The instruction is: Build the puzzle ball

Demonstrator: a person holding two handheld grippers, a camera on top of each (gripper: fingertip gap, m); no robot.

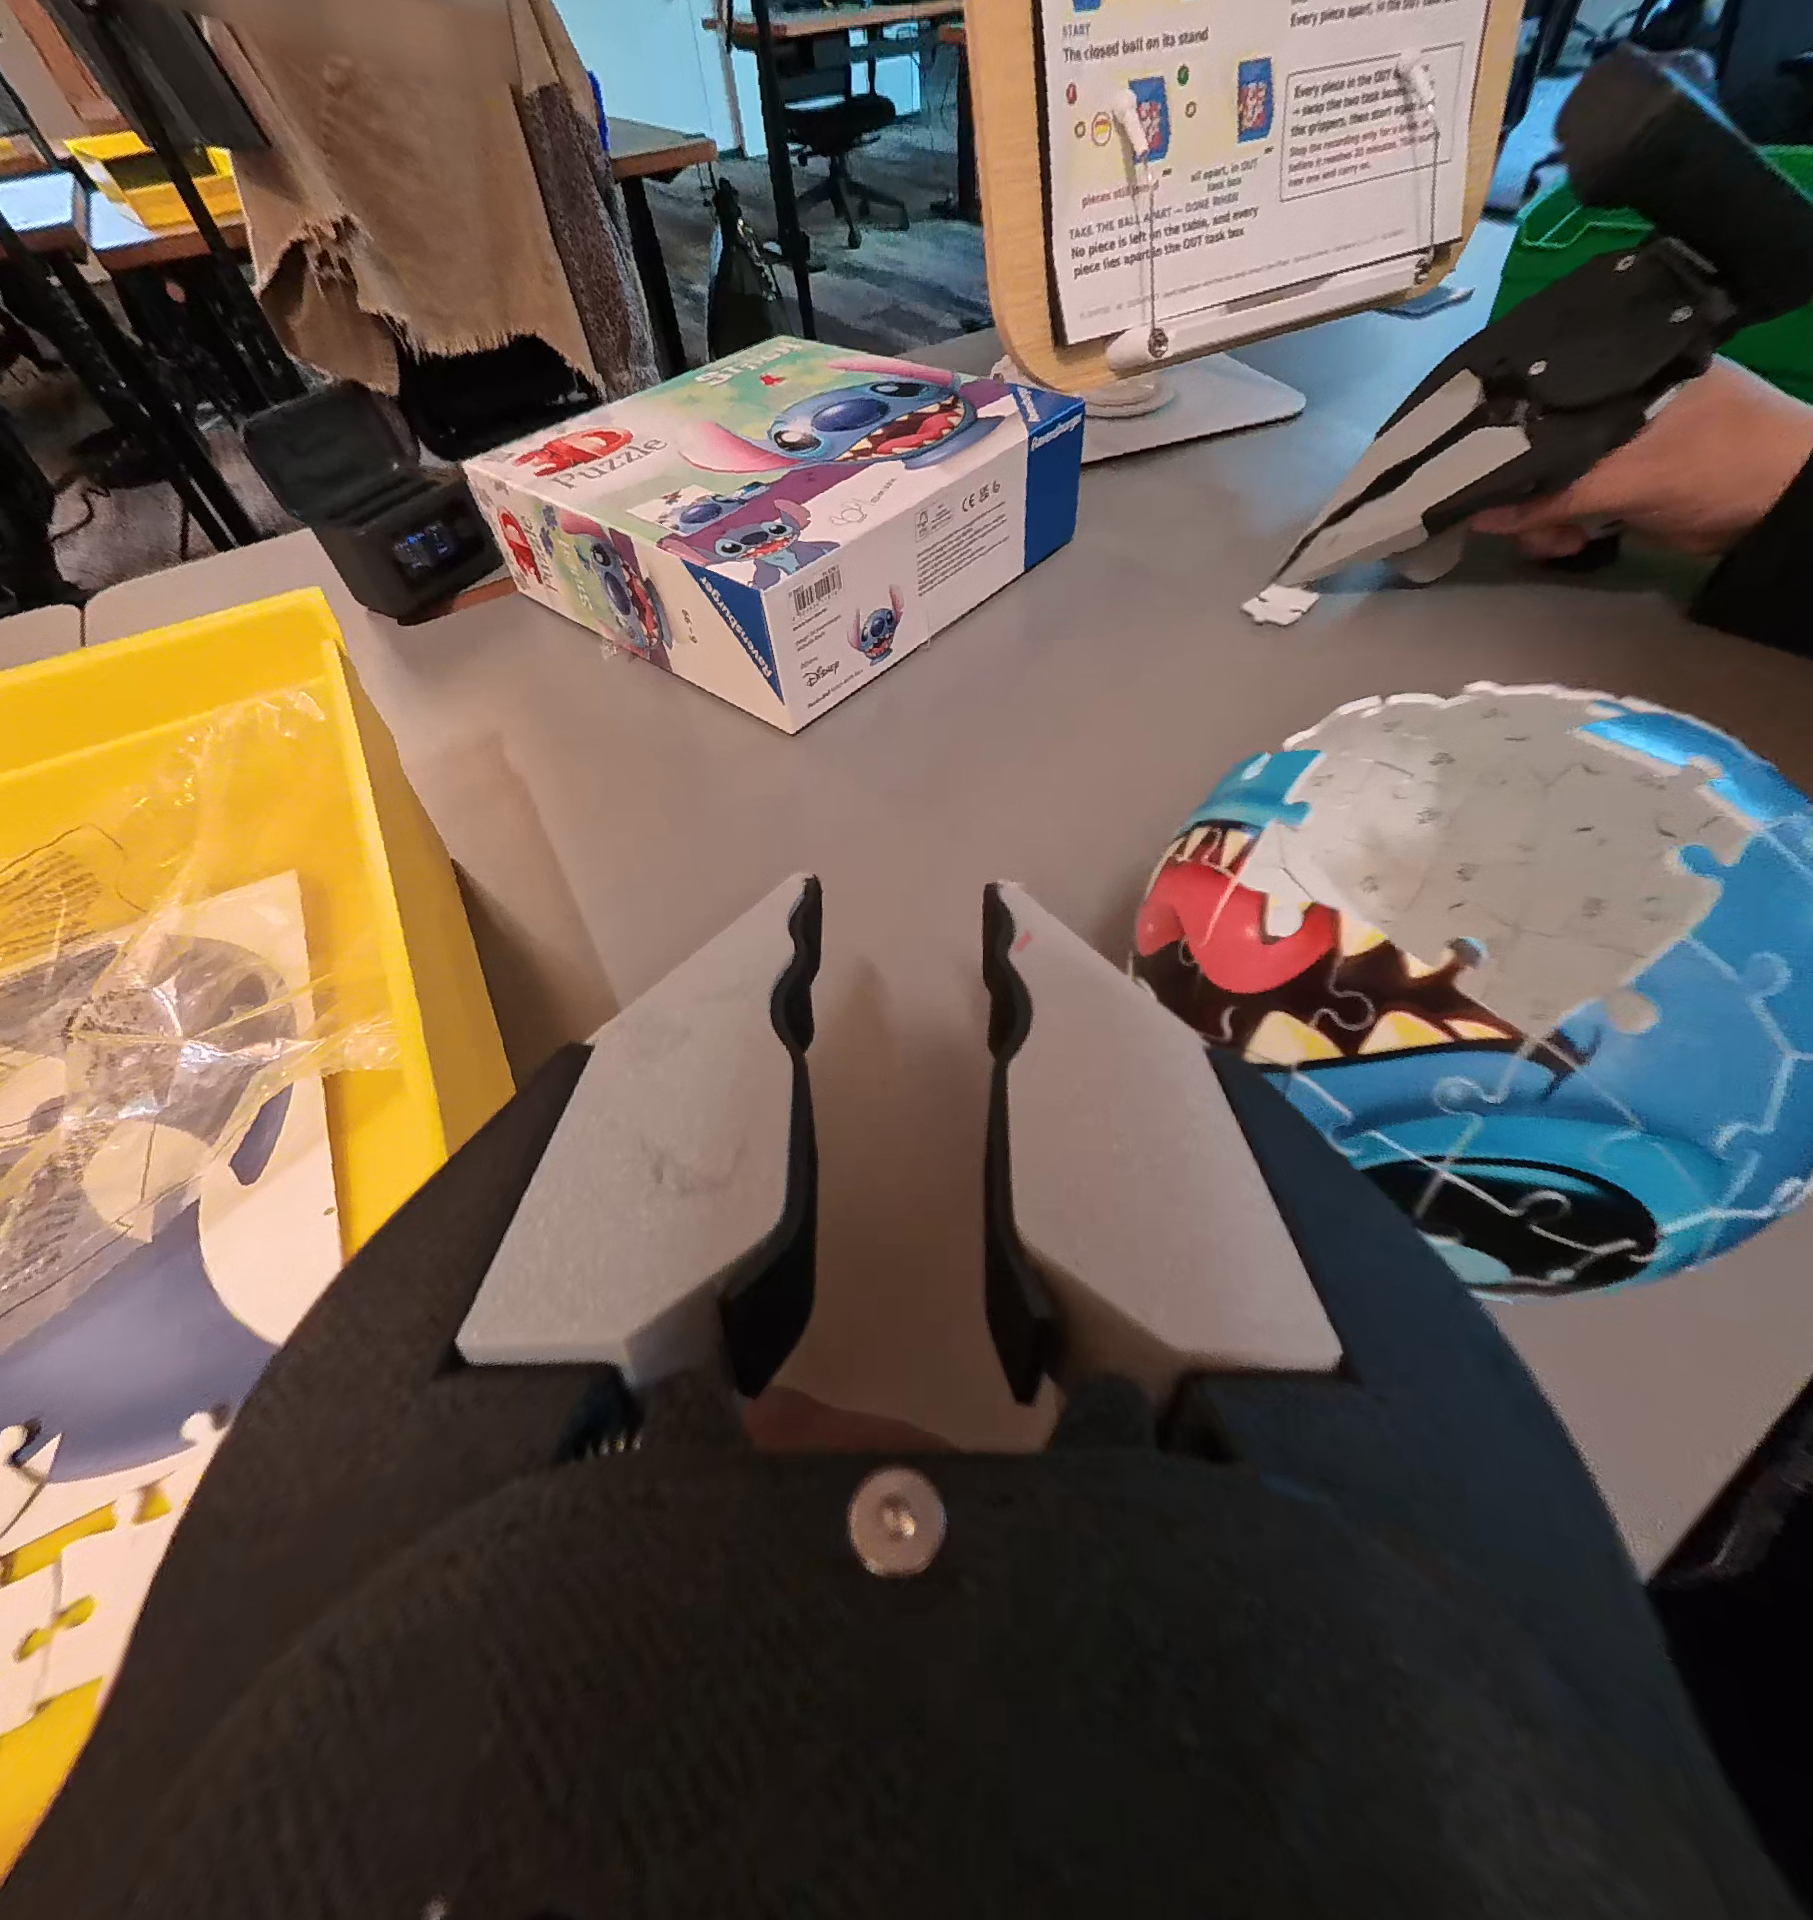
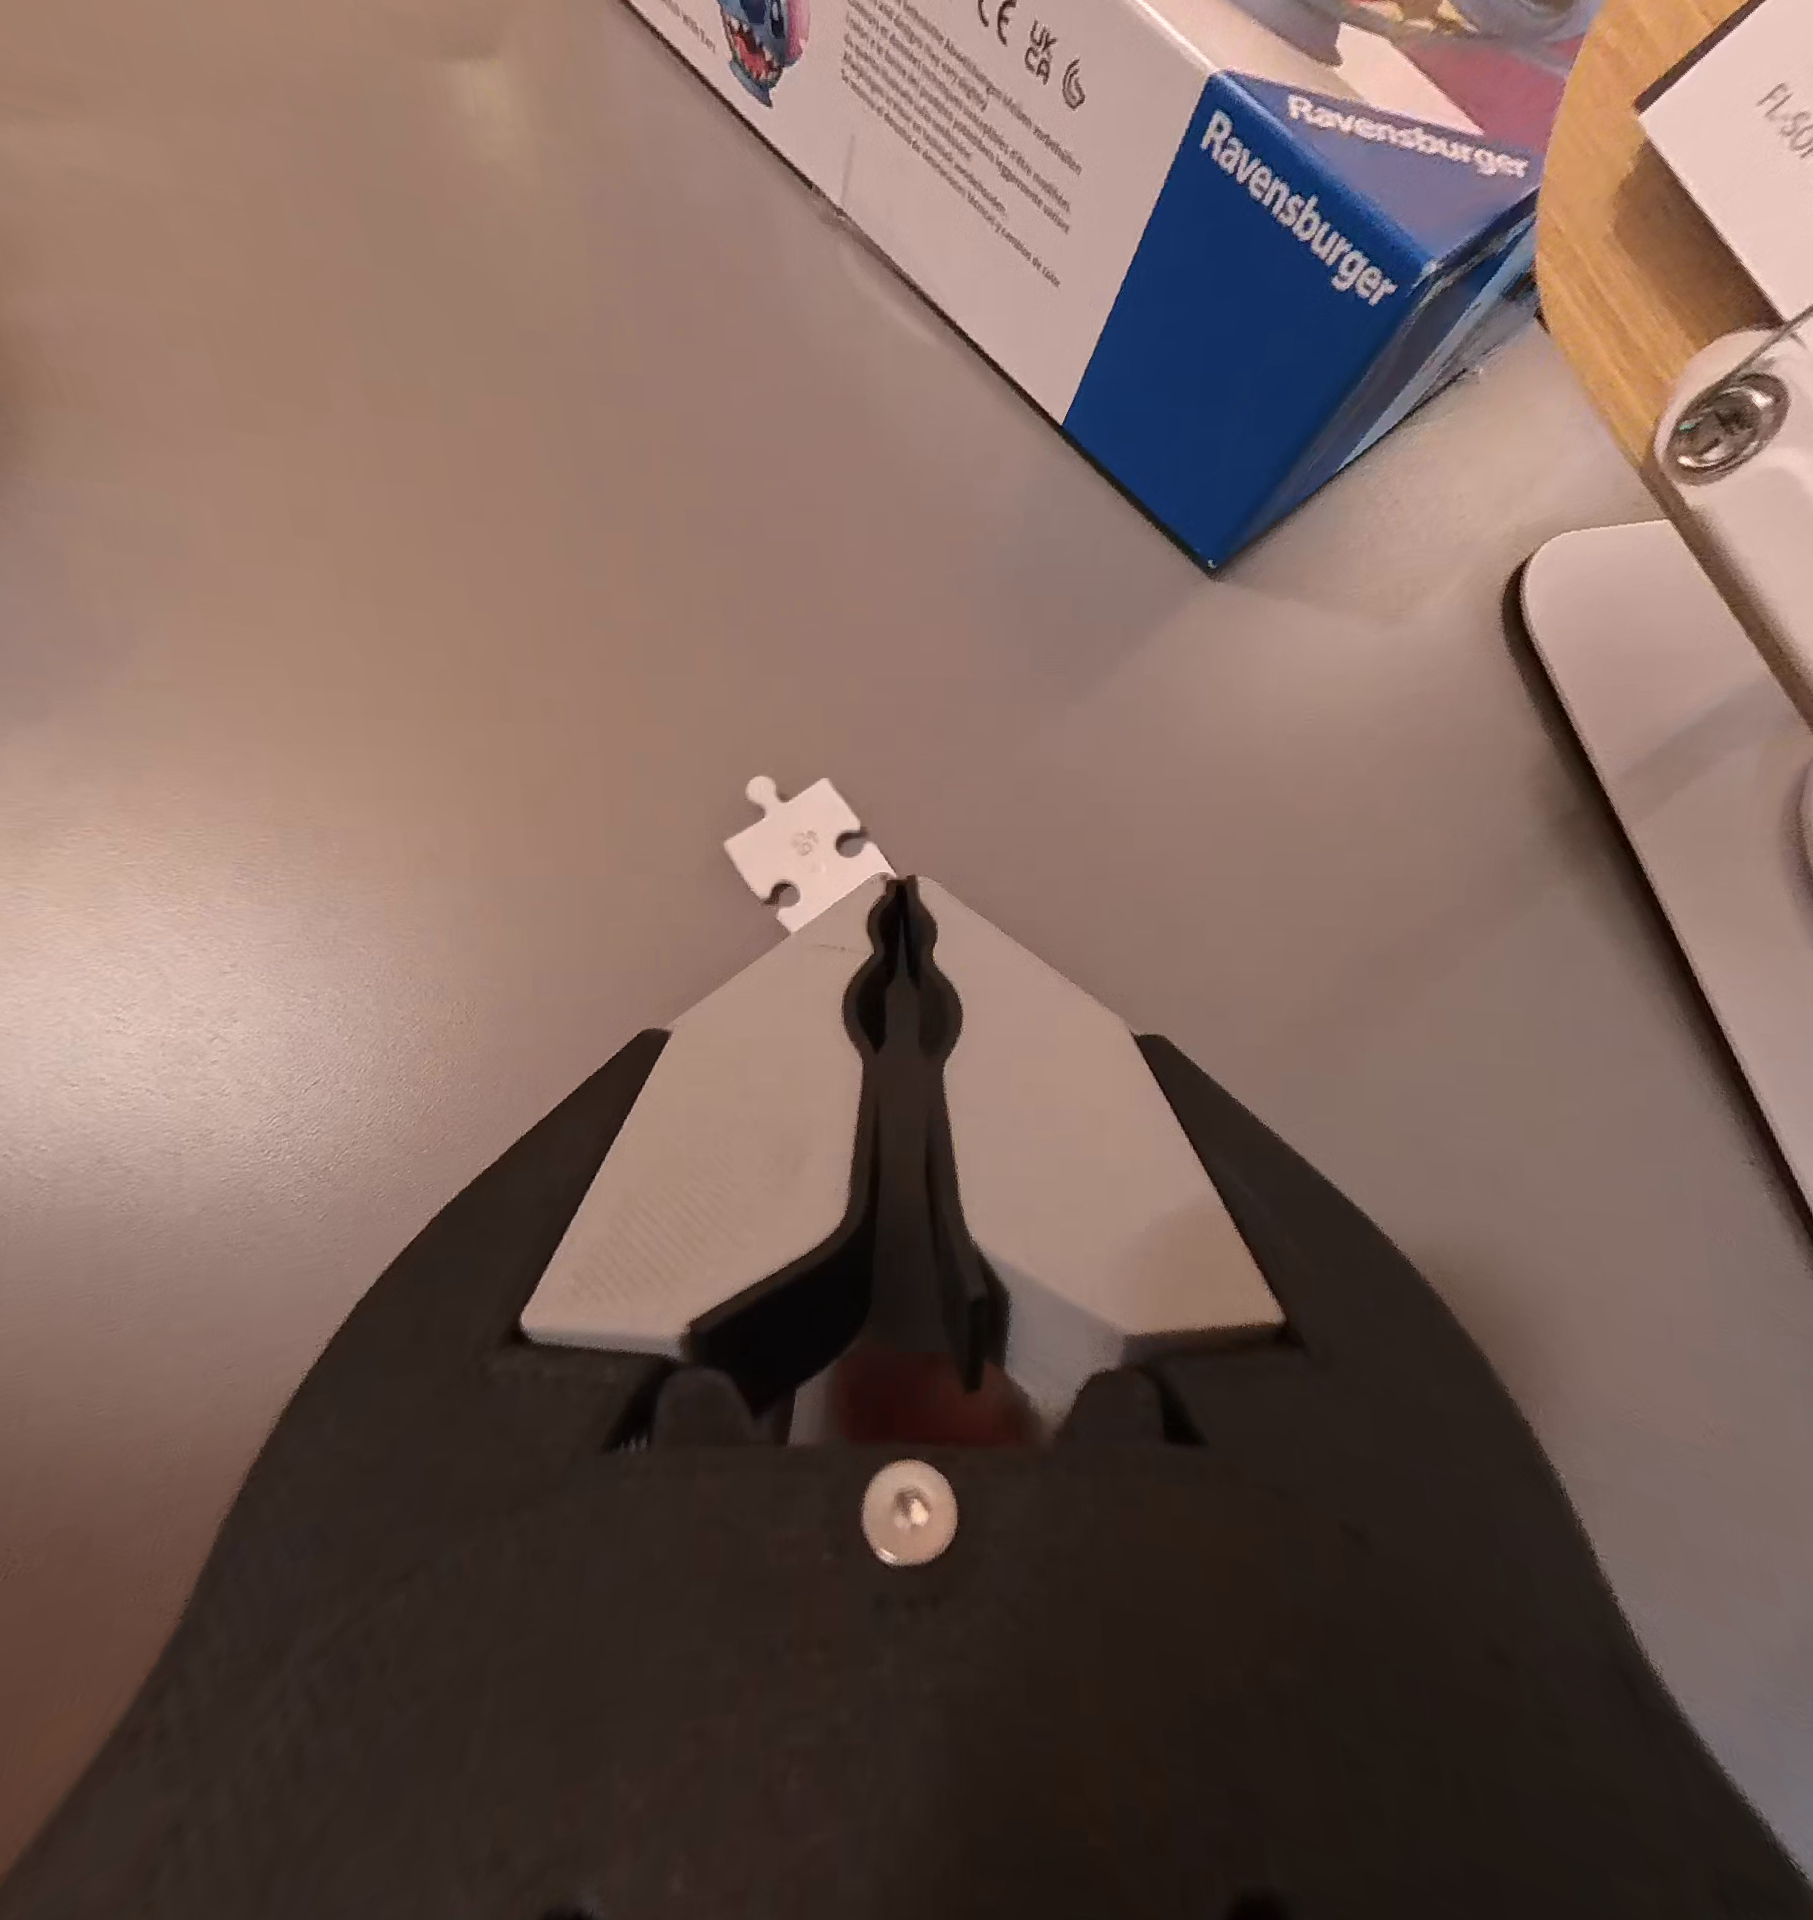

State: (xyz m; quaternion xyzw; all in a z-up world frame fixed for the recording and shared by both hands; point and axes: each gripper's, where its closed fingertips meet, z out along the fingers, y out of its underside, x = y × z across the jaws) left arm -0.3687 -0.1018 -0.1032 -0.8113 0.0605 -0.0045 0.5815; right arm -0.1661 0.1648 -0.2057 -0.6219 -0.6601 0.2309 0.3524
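Note:
The part-built puzzle ball [image 1: 1504,997] lies on the grey table [image 1: 881,769]. It is a blue shell with a toothy mouth, and its white inside faces up. My left gripper [image 1: 902,904] is open and empty, hovering just left of the ball. My right gripper [image 2: 902,883] is shut, tips down on the table. They touch the near edge of a single white puzzle piece [image 2: 803,847] that lies flat, back side up. The left wrist view shows the right gripper [image 1: 1297,566] and this piece [image 1: 1279,606] far right, behind the ball.
The puzzle box [image 1: 777,520] lies mid-table, and its blue end shows in the right wrist view [image 2: 1245,260]. A yellow bin [image 1: 154,665] at left holds a plastic bag [image 1: 154,1039] and flat puzzle parts. An instruction board on a stand [image 1: 1245,156] stands behind, with a black device [image 1: 382,509] back left. Spacing between my two grippers at the tips: around 35 cm.

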